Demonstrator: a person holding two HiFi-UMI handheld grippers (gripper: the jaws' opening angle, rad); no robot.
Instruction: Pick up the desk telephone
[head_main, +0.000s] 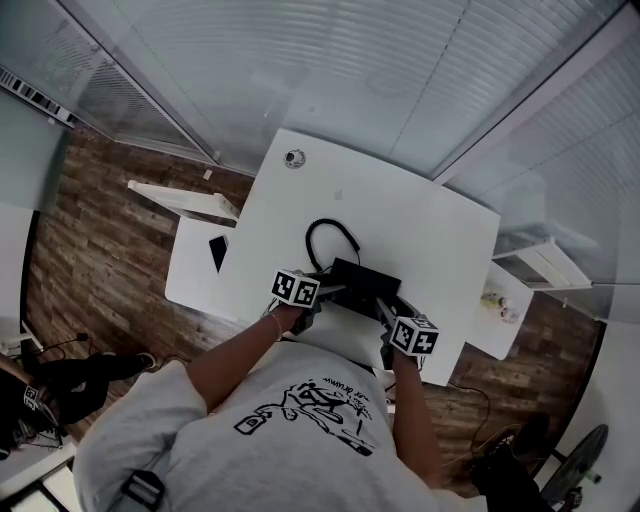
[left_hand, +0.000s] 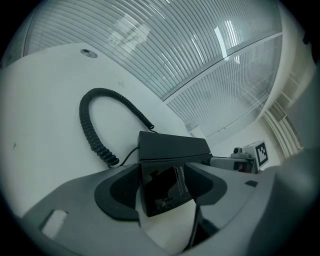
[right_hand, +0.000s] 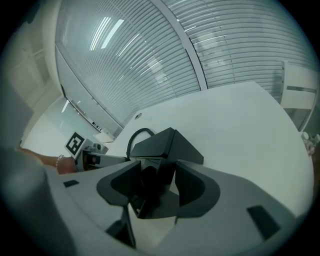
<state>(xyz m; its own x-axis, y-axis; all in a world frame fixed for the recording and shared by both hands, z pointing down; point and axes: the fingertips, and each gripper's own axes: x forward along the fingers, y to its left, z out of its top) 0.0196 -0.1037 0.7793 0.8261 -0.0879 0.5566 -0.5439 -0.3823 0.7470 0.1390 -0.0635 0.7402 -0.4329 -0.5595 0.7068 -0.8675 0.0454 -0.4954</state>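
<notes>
Black plastic desk telephone (head_main: 366, 279) sits over the near edge of the smooth white table (head_main: 430, 215), just in front of the person, with 1 gripper on each end of it. In the head view the left gripper (head_main: 326, 292) comes at the telephone's left end and the right gripper (head_main: 386, 314) at its right end, so the set lies between the 2 tools.

In the left gripper view the left gripper (left_hand: 163, 186) has its 2 dark jaws partly apart and pressed against the sides of the telephone (left_hand: 172, 150), whose glossy printed face fills the gap between them. In the right gripper view the right gripper (right_hand: 158, 187) is likewise closed onto the opposite, wedge-shaped end of the telephone (right_hand: 166, 145), both pads touching it. Whether the set rests on the tabletop or hangs just clear of it cannot be told.

From the telephone's far side a coiled black cord (head_main: 331, 236) loops across the table away from the person and back; it lies flat on the surface (left_hand: 93, 127). Near the table's far corner is a round metal grommet (head_main: 294, 158).
</notes>
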